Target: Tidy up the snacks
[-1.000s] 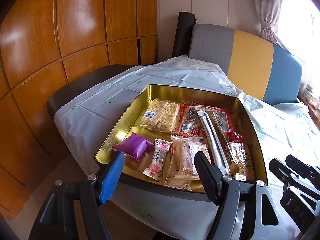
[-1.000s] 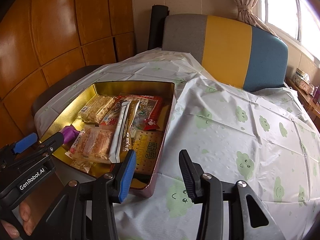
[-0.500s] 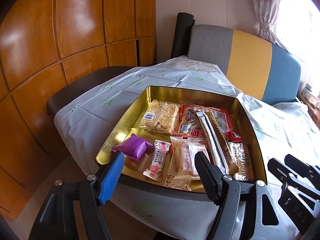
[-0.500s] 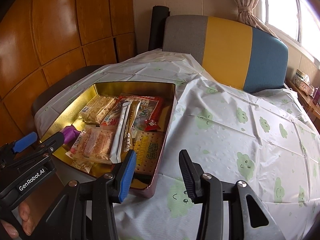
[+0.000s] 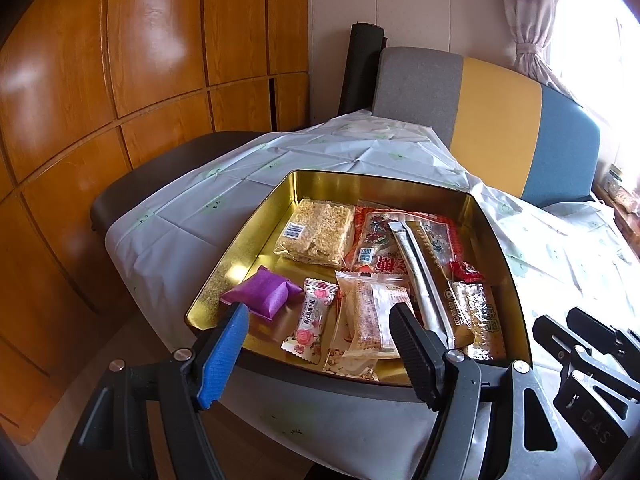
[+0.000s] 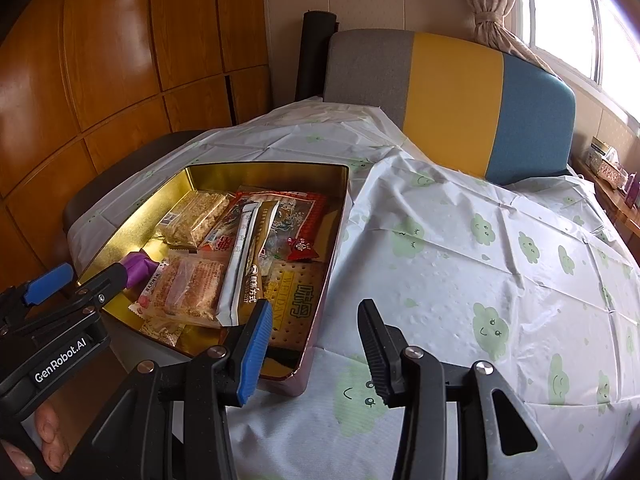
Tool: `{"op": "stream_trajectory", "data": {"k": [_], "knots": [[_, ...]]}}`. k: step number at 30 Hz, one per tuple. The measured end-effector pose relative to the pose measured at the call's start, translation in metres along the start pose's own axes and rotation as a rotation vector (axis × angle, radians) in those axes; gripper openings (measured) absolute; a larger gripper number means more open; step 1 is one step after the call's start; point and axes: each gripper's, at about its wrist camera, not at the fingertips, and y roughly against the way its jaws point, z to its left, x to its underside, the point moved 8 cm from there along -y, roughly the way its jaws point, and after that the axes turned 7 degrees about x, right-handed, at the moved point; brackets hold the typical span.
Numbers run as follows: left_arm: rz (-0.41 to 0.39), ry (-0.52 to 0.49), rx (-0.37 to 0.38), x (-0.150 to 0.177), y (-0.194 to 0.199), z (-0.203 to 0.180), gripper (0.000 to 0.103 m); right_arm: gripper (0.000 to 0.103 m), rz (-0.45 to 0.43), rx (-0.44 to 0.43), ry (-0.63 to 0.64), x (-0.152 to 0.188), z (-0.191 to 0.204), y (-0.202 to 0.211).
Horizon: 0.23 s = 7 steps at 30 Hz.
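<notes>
I have a shallow gold-lined metal tin point(image 5: 500, 236) sitting at the near left corner of the table, on a thin white plastic tablecloth printed with green smiling clouds point(image 6: 500, 264). All the snacks are inside it. At the far end lies a clear packet of pale puffed-rice bars with a barcode label point(image 5: 316, 232), and beside it a flat red printed foil pack point(image 5: 376, 236). A long silver sachet point(image 5: 416, 276) lies lengthwise over that red pack, with a gold-brown stick pack point(image 6: 266, 220) just beside it. Toward the near rim I see a puffy, shiny purple pillow-shaped wrapper point(image 5: 266, 292) on bare gold floor, then a small white candy wrapper with pink roses point(image 5: 312, 320), then a clear packet holding a crumbly tan cake point(image 5: 368, 312). A small crinkled red wrapper point(image 6: 302, 248) rests near the right wall, above a yellow cracker pack with dotted biscuit print point(image 6: 296, 300).

My left gripper point(image 5: 320, 344) hovers over the tin's near rim, its jaws spread wide with nothing between them. My right gripper point(image 6: 314, 346) hangs above the tablecloth at the tin's near right corner, jaws parted and empty. Fingers point(image 6: 48, 436) show on the left gripper's handle.
</notes>
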Motion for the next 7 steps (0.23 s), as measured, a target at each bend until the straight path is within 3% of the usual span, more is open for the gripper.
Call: {"op": "stream_trajectory", "data": {"k": [7], "knots": [[0.000, -0.008, 0.002, 0.0005, -0.0026, -0.0018, 0.073, 0.045, 0.008, 0.001, -0.006, 0.0020, -0.0056, -0.0040]]}}
